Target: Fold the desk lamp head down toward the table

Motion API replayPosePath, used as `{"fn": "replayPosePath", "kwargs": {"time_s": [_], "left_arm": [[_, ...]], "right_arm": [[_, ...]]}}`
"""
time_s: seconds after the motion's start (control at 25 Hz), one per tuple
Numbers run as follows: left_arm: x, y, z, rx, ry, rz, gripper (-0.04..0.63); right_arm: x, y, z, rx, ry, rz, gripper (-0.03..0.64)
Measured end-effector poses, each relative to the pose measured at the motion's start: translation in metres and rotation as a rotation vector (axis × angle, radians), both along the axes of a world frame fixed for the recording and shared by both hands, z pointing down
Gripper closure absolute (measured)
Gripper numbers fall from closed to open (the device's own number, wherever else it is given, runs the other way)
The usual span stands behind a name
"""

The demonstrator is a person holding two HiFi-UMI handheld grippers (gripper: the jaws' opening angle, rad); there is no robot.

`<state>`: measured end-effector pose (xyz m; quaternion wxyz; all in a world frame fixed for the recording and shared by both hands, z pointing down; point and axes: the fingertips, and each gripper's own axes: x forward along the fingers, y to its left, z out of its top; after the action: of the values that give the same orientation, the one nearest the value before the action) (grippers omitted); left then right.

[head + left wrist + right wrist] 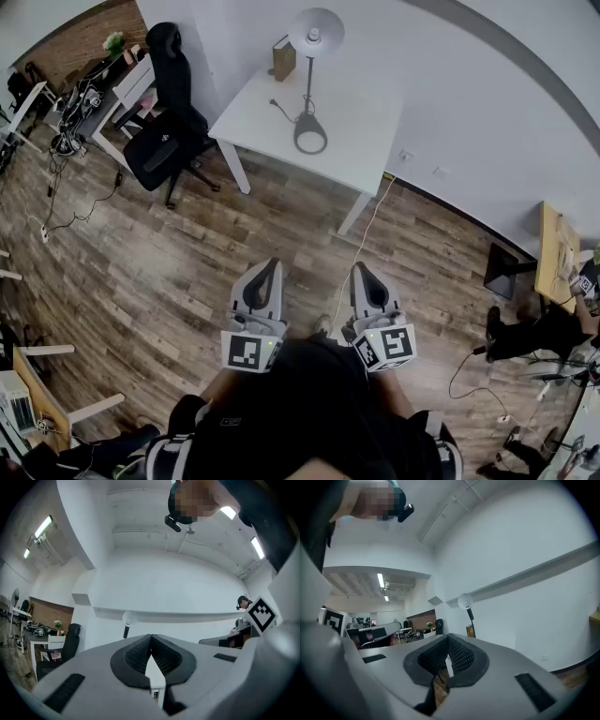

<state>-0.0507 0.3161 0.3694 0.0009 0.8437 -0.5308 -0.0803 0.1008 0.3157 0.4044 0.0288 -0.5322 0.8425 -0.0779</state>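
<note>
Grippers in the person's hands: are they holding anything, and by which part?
Nothing. The left gripper and right gripper are both shut and empty; the desk lamp stands untouched on the far white table.

Lamp (308,89) on table (253,108), chair (169,131) L of table

Smooth matt white table (258,112) on wood-grain plank floor (187,262).

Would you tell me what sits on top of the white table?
A lamp, its black cord and an upright brown box. The lamp's head hides a patch of table beneath.
</note>
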Motion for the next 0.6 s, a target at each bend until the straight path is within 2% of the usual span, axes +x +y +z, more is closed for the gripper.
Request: {"fn": "replayPosePath", "kwargs": {"time_s": [0.6], "left_arm": [[0.017,-0.009,0.003,0.001,-0.012,-0.011,0.569]], "right_arm": [[0.012,-0.009,-0.002,0.011,-0.003,-0.022,0.604]]}}
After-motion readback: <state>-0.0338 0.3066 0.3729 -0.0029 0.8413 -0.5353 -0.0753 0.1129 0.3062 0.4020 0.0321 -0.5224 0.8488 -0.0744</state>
